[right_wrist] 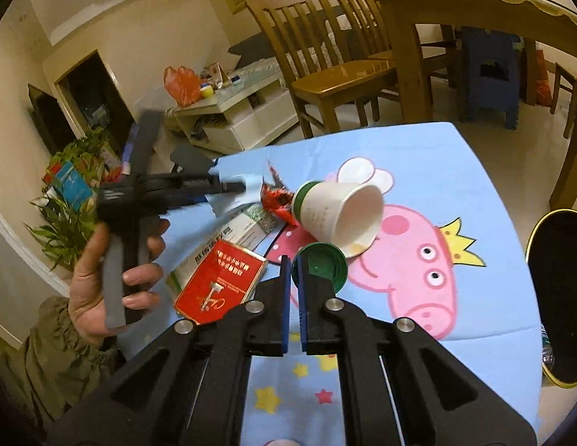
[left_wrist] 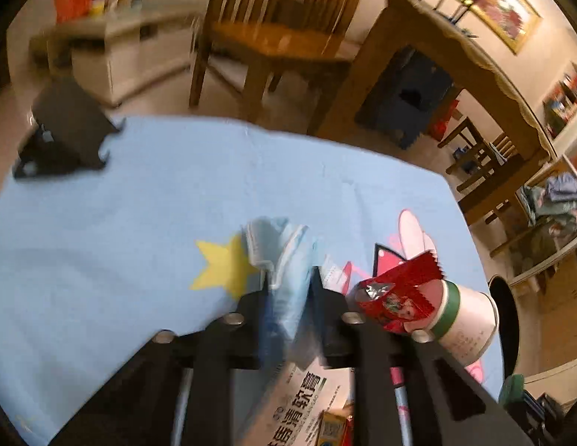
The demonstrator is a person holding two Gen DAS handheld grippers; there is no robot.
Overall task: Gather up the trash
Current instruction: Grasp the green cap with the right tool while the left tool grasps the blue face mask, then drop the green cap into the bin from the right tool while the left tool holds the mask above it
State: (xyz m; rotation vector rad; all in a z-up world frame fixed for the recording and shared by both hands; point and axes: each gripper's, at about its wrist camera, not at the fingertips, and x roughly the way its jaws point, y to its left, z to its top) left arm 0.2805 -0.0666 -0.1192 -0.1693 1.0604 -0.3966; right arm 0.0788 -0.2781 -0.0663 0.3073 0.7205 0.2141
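A: From the left side first; the left gripper (left_wrist: 288, 278) has its jaws pressed on a crumpled light blue face mask (left_wrist: 279, 245), which hangs between the two fingers above the blue cartoon tablecloth (left_wrist: 121, 223); so this piece of trash is taken already, I think.

B: And to the right of it?

A: Just beside the mask lies a red snack wrapper (left_wrist: 396, 290), touching a paper cup (left_wrist: 467, 319) that lies on its side; under the fingers there is a white medicine box (left_wrist: 303, 401).

B: In the right wrist view I see a hand (right_wrist: 102, 286) holding that left tool; then a red cigarette pack (right_wrist: 218, 290) on the medicine box; then the right gripper (right_wrist: 294, 271), jaws nearly together, pinching the rim of a green lid (right_wrist: 324, 264).

A: Yes; the lid seems held, a little above the cloth. At the far right edge there is a black bin (right_wrist: 560, 297) with a yellow rim.

B: So the step in hand is the picking; both tools are loaded.

A: I judge so; the next move calls for carrying both pieces over to that bin and letting go only above its mouth; the cup, the wrapper and the boxes remain on the table.
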